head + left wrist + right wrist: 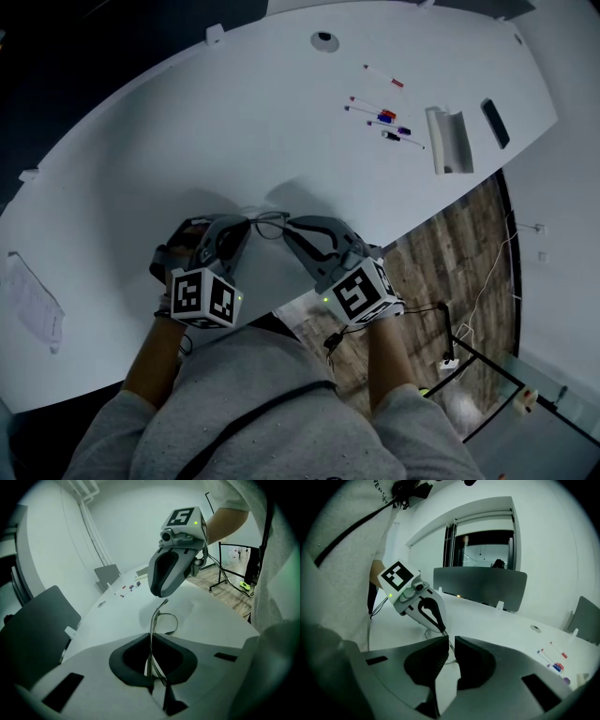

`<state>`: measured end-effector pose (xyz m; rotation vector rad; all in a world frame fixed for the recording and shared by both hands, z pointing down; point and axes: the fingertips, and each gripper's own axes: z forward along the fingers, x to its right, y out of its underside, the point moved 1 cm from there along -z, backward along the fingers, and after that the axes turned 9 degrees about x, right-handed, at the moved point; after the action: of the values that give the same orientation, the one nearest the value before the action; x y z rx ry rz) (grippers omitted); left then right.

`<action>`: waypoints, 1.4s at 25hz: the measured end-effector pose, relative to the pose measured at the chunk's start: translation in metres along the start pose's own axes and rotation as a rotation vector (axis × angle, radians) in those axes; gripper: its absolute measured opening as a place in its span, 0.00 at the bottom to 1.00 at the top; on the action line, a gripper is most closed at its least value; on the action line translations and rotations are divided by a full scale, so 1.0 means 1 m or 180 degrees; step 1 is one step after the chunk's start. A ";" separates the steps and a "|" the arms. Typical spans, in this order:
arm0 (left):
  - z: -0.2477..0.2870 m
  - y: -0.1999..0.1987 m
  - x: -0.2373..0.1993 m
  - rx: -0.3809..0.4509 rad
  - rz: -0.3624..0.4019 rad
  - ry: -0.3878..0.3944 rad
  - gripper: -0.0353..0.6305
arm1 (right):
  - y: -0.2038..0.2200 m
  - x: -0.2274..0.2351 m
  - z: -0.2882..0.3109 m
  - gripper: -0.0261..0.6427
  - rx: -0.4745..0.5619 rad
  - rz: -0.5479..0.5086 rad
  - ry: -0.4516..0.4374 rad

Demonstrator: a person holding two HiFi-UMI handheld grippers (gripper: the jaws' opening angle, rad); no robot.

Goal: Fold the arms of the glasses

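A thin wire-framed pair of glasses (270, 225) hangs between my two grippers, just above the white table (234, 122) near its front edge. My left gripper (246, 225) is shut on the frame; in the left gripper view the glasses (161, 620) run straight out from its jaws (151, 641). My right gripper (291, 225) meets the glasses from the other side. Its tip (164, 595) sits on the far end of the frame. In the right gripper view a thin wire of the glasses (448, 645) lies in the narrow gap of its jaws (452, 644), opposite the left gripper (442, 630).
Several pens (380, 117) lie at the table's far right beside a white tray (448, 141) and a black bar (495, 122). A sheet of paper (33, 300) lies at the left. Wooden floor (450, 244) begins past the right edge. Grey chairs (480, 588) stand behind.
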<state>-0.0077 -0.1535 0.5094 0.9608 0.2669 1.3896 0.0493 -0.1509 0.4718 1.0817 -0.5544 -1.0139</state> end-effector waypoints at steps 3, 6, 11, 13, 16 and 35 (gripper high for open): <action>0.001 -0.001 0.001 0.0014 0.0005 0.0025 0.09 | -0.001 -0.008 0.017 0.11 -0.0048 -0.0081 -0.0153; 0.002 -0.002 0.001 0.0030 0.0016 0.0038 0.09 | 0.009 -0.011 0.028 0.11 -0.0224 -0.0200 -0.0225; 0.003 -0.002 0.001 0.0082 0.0068 0.0065 0.09 | 0.015 -0.006 0.030 0.09 -0.0221 -0.0093 -0.0230; 0.004 -0.004 0.002 0.0123 0.0155 0.0064 0.09 | 0.016 -0.005 0.030 0.09 -0.0233 -0.0088 -0.0219; 0.002 -0.006 0.005 0.0217 0.0307 0.0119 0.09 | 0.017 -0.003 0.029 0.09 -0.0241 -0.0097 -0.0200; 0.000 0.011 0.002 0.0200 -0.0015 0.0208 0.30 | 0.031 -0.003 0.037 0.08 -0.0415 -0.0202 -0.0184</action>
<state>-0.0153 -0.1531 0.5180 0.9670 0.3635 1.4171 0.0307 -0.1620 0.5149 0.9619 -0.4959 -1.1242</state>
